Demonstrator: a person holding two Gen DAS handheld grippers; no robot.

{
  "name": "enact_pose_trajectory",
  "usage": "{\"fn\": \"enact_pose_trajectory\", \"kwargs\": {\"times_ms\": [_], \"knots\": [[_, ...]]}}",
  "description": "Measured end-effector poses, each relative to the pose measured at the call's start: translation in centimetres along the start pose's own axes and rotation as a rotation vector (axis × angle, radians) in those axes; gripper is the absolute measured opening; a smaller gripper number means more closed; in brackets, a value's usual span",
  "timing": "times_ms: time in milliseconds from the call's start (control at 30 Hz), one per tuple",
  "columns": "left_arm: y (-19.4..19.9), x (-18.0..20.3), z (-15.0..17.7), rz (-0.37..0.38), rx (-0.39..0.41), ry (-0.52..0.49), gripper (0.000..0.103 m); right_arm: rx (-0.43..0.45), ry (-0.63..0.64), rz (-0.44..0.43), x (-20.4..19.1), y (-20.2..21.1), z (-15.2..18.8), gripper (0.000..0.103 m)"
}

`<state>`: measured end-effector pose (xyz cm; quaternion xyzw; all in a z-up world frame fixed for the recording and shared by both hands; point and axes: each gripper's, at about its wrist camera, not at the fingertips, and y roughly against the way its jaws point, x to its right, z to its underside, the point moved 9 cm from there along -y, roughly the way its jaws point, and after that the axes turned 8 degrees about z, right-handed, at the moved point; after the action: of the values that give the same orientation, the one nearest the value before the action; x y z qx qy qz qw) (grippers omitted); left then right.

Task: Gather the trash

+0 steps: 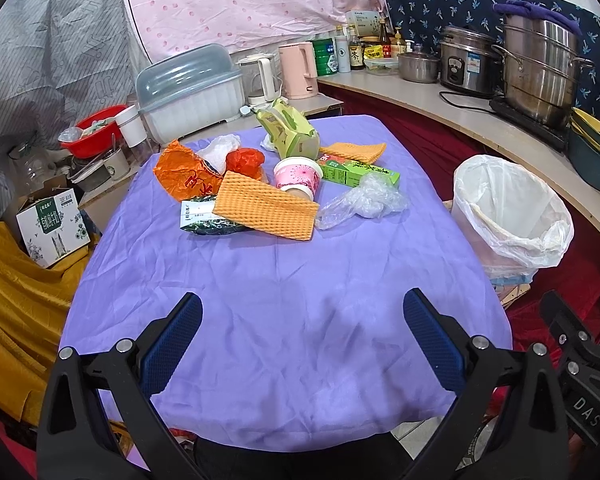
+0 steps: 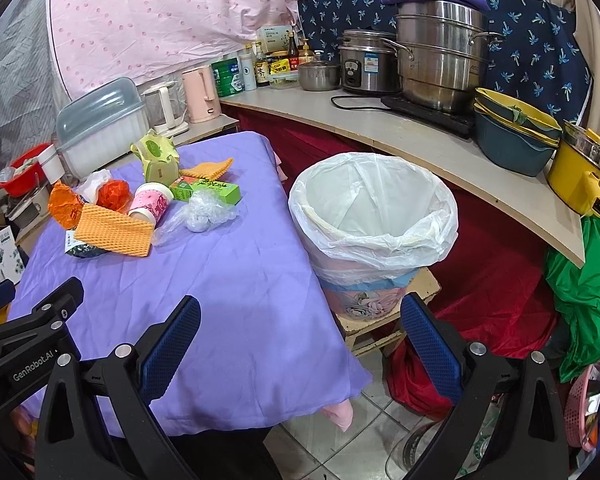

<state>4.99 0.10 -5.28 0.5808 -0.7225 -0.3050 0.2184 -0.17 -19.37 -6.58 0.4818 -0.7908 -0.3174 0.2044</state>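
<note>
A heap of trash lies at the far end of the purple-covered table (image 1: pixel 284 300): an orange waffle cloth (image 1: pixel 266 210), a pink paper cup (image 1: pixel 298 176) on its side, a green box (image 1: pixel 360 172), crumpled clear plastic (image 1: pixel 364 200), an orange bag (image 1: pixel 184 176) and a torn green carton (image 1: pixel 290 132). The bin (image 1: pixel 508 216) with a white liner stands right of the table, also in the right wrist view (image 2: pixel 374 232). My left gripper (image 1: pixel 302 340) is open and empty over the near table. My right gripper (image 2: pixel 300 340) is open and empty over the table's right edge.
A curved counter (image 2: pixel 420 140) behind the bin holds steel pots (image 2: pixel 440 64), a rice cooker, bottles and a yellow pot (image 2: pixel 580 176). A white dish box (image 1: pixel 192 92), kettles and a red basin (image 1: pixel 94 130) stand behind the table. A cardboard box (image 1: pixel 54 232) and yellow cloth lie at left.
</note>
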Motion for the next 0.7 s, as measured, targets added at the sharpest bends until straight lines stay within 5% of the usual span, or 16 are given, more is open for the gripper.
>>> {"fn": "enact_pose_trajectory", "kwargs": {"times_ms": [700], "knots": [[-0.03, 0.0, -0.03, 0.0, -0.002, 0.0, 0.096, -0.002, 0.012, -0.004, -0.27, -0.16, 0.04, 0.096]]}}
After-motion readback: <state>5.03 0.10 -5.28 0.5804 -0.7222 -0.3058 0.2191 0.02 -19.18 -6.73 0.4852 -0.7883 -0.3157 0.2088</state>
